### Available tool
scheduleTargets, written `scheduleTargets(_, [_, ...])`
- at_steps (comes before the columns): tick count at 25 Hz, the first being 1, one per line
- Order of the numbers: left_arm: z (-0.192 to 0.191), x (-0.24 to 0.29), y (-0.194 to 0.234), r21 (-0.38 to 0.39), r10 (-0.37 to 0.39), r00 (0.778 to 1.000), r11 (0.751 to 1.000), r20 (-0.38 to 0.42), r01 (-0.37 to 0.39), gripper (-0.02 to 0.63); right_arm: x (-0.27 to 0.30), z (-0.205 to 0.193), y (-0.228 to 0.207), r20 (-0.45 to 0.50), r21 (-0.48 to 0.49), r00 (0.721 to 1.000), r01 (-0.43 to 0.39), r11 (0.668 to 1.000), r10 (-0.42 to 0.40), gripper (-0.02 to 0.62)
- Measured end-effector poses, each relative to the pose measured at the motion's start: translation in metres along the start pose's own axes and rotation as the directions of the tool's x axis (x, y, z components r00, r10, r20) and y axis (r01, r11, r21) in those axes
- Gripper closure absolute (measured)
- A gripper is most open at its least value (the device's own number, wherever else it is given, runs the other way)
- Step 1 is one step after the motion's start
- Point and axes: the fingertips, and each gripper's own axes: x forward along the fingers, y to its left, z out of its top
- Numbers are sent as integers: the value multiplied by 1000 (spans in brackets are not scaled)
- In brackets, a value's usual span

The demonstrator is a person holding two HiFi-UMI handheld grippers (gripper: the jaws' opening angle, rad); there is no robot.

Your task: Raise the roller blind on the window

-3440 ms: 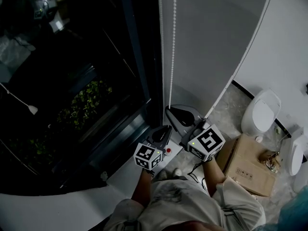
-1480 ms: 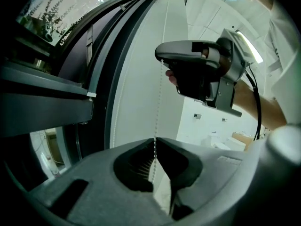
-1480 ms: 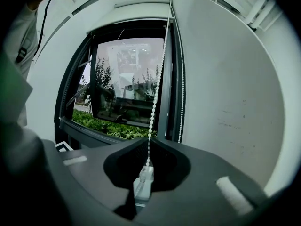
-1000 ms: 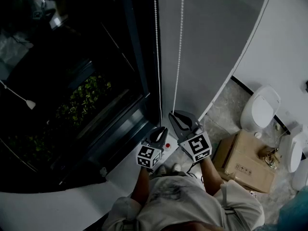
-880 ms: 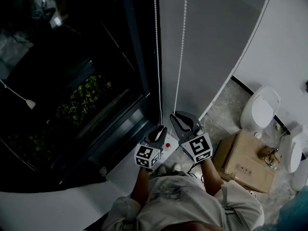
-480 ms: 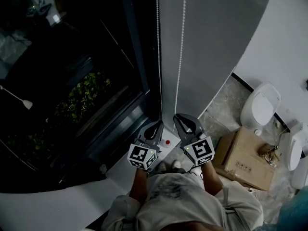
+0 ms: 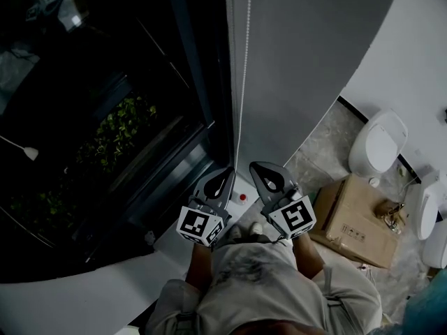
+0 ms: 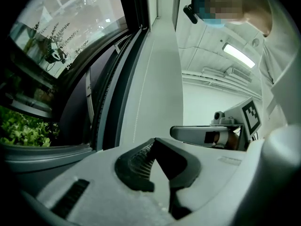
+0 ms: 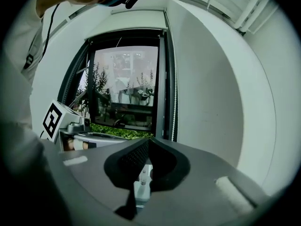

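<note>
The grey roller blind (image 7: 307, 47) hangs at the right of the dark window (image 7: 105, 117). Its white bead chain (image 7: 243, 82) drops straight beside the window frame and ends just above and between my two grippers. My left gripper (image 7: 222, 175) and my right gripper (image 7: 265, 173) sit side by side at waist height, both shut, tips pointing up at the blind. In the left gripper view the gripper (image 8: 153, 142) holds nothing and the blind (image 8: 162, 79) rises ahead. In the right gripper view the chain (image 9: 175, 102) hangs beyond the gripper (image 9: 147, 141), apart from its tips.
A cardboard box (image 7: 353, 222) lies on the floor at the right, with white fixtures (image 7: 377, 145) against the wall behind it. A small white unit with a red button (image 7: 242, 197) lies below the grippers. The pale window sill (image 7: 174, 246) runs at the lower left.
The chain strand that ran down into my right gripper now hangs free, close to the other strand. Both grippers have drawn nearer to my body, the left one lower.
</note>
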Motion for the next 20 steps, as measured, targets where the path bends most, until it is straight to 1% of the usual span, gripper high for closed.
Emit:
scheduleTargets(2, [7,-2,-1,12,-4,1000,1000,6,3,599,0,4,2,21,9,1000,-7,1000,7,588])
scheduleTargets(5, [13,-3,-3,27,-7,1000,1000,13,6,598,0,5,3,25,-5,1000,-17,1000,17,589])
scheduleTargets(7, [15,-4,-3,29,-7,1000,1000,17,6,598,0,2,2,14,11,1000,-9,1000,9,589])
scheduleTargets(11, [16,-4,-4,28,-4,1000,1000,18,3,598,-1,5,3,17,-21,1000,-14,1000,14,589])
scheduleTargets(20, [15,-5,-2,26,4,1000,1000,19,-5,598,-1,5,3,15,-21,1000,-19,1000,19,588])
